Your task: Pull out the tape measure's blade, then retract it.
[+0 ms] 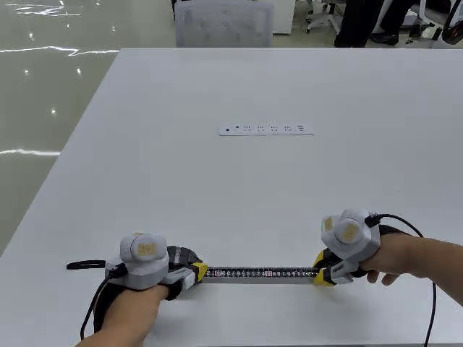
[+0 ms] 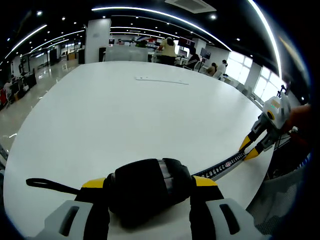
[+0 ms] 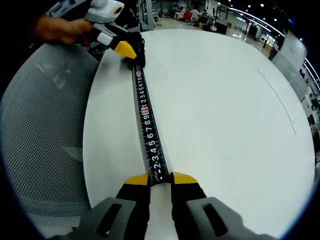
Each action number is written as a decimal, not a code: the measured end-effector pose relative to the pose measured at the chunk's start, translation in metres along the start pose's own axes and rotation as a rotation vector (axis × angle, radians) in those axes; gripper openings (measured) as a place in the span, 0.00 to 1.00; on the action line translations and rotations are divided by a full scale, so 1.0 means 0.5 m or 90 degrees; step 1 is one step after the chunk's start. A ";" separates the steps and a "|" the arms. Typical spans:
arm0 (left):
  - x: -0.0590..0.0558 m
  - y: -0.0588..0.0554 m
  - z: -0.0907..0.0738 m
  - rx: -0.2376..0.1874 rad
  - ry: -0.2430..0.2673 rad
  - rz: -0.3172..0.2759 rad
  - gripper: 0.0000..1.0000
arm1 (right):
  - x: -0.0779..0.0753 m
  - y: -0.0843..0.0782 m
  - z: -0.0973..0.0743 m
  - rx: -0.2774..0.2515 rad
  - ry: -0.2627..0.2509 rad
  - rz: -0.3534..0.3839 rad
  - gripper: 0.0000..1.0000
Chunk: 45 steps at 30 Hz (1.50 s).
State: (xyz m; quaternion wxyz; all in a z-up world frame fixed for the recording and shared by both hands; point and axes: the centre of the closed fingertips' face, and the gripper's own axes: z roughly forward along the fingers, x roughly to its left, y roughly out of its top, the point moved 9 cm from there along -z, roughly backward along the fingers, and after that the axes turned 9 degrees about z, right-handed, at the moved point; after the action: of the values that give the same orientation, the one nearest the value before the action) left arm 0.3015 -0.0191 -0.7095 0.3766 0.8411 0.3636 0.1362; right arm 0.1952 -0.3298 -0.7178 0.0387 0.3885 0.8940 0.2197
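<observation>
While the tape measure's black case (image 2: pixel 150 191) was clamped in the left hand-held gripper (image 1: pixel 196 272) near the counter (image 1: pixel 253 188) front edge, its blade (image 1: pixel 259 273), extended rightward, was pinched by the right hand-held gripper (image 1: pixel 319 277).

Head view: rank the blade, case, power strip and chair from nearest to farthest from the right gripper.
1. Blade: clamped in the right gripper itself.
2. Case: at the blade's other end, held by the left gripper.
3. Power strip: ahead, mid-table.
4. Chair: beyond the table's far edge.
</observation>
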 end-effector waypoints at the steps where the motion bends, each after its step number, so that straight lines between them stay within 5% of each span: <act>1: 0.000 0.000 0.000 0.001 -0.003 0.001 0.61 | 0.000 0.000 -0.001 0.000 0.005 0.003 0.14; 18: 0.000 0.001 -0.001 0.004 -0.012 -0.001 0.61 | -0.005 0.000 0.002 -0.006 0.001 0.005 0.14; 39: -0.023 0.007 0.009 0.034 0.088 -0.038 0.66 | 0.000 0.003 0.003 -0.003 -0.011 0.012 0.14; 45: -0.012 0.003 0.005 0.032 0.059 -0.036 0.64 | 0.001 0.001 0.002 -0.007 -0.011 0.011 0.14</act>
State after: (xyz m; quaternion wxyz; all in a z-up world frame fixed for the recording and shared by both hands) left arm 0.2991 -0.0255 -0.7096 0.3419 0.8325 0.4073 0.1555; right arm 0.1953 -0.3291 -0.7184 0.0471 0.3978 0.8890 0.2216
